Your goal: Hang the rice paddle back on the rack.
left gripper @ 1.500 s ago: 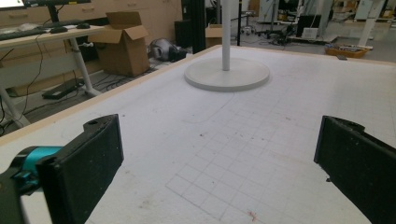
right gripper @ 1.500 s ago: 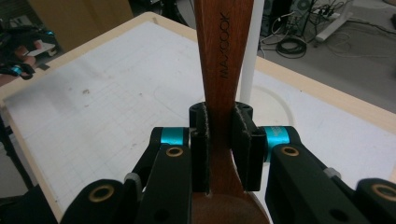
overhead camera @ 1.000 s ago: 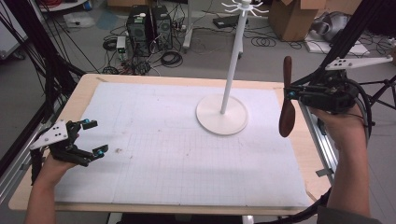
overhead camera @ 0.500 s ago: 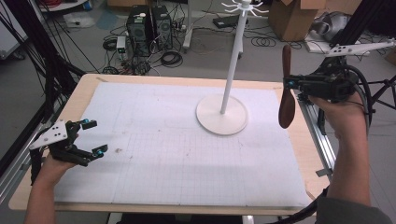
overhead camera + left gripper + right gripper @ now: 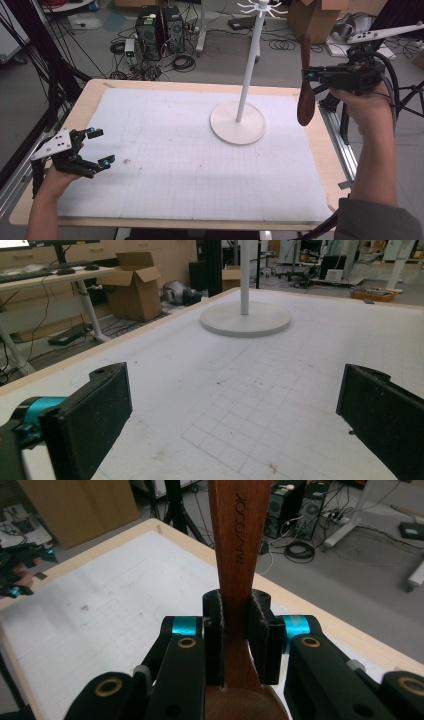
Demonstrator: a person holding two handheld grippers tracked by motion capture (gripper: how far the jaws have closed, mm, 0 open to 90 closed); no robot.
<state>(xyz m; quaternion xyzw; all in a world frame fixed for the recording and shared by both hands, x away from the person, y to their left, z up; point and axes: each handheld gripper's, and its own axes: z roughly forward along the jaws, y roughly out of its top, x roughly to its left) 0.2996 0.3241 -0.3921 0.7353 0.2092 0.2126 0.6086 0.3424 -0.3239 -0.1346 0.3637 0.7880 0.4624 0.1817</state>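
A dark wooden spoon [image 5: 305, 95] hangs upright above the table's right edge, bowl end down, handle up. My right gripper [image 5: 311, 75] is shut on its handle; in the right gripper view the brown handle [image 5: 239, 540] marked MAXCOOK rises between the two pads [image 5: 215, 640]. A white stand [image 5: 238, 120] with a round base, a tall pole and hooks at its top [image 5: 260, 7] stands on the mat left of the spoon. My left gripper [image 5: 100, 147] rests open near the table's front left, nothing between its jaws. Its view faces the stand's base [image 5: 245, 318].
A white gridded mat [image 5: 200, 165] covers the wooden table [image 5: 87, 95]. Beyond the far edge lie computer towers [image 5: 157, 25], cables and cardboard boxes [image 5: 310, 17] on the floor. A metal rail [image 5: 337, 145] runs along the table's right side.
My right gripper has lifted the spoon higher and slightly back, toward the level of the stand's pole. The left gripper has stayed in place.
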